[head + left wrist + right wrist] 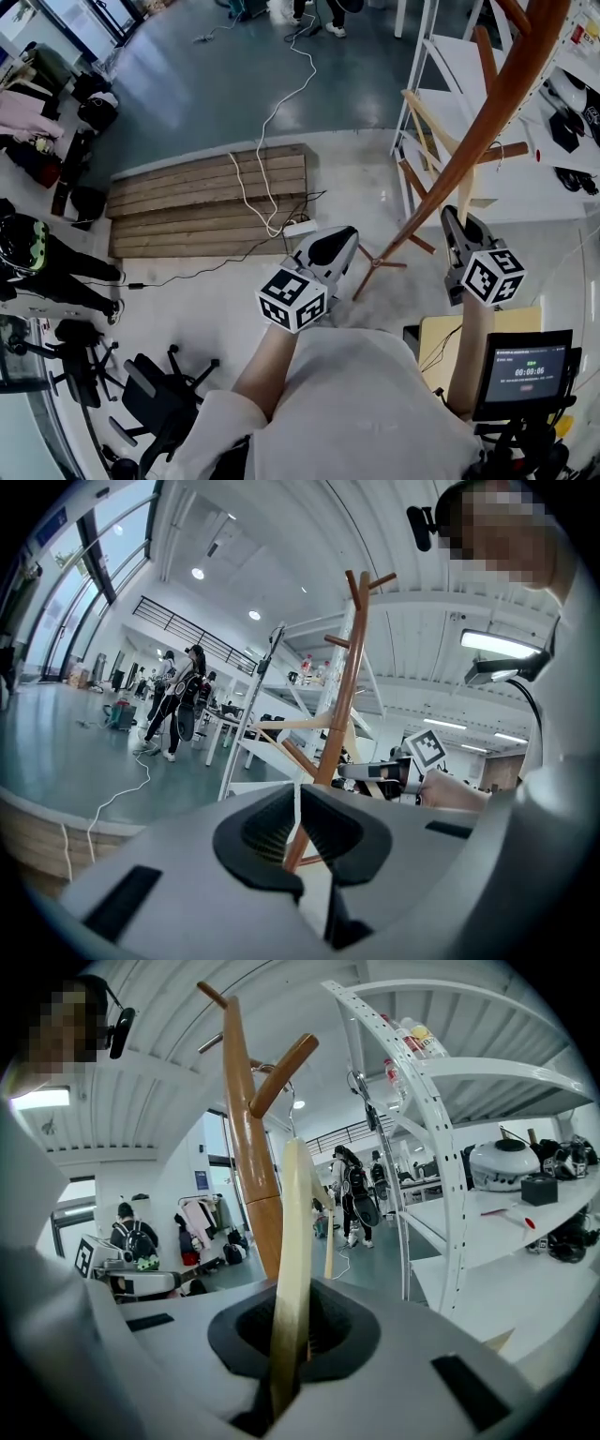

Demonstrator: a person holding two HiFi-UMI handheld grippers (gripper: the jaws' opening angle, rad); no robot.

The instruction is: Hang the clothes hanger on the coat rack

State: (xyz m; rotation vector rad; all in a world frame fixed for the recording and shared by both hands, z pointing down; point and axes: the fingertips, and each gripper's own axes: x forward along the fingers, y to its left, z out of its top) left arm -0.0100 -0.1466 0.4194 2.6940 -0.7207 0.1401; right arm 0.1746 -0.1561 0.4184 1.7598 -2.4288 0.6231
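Observation:
The brown wooden coat rack [497,103] leans across the head view from top right down to its feet on the floor. A pale wooden hanger [433,122] stands beside its pole. My right gripper [452,217] is shut on the hanger's lower end. In the right gripper view the hanger [292,1241] rises out of the right gripper [286,1335], and its metal hook [274,1071] is up by a peg of the rack [248,1138]. My left gripper [349,234] is shut and holds nothing, left of the rack's base. The left gripper [298,832] points at the rack [342,686].
A white shelf unit [441,56] stands right behind the rack, with helmets and small items on it. A wooden pallet [211,197] and a white cable [272,122] lie on the floor to the left. An office chair [159,394] and a small screen [525,370] are close to me.

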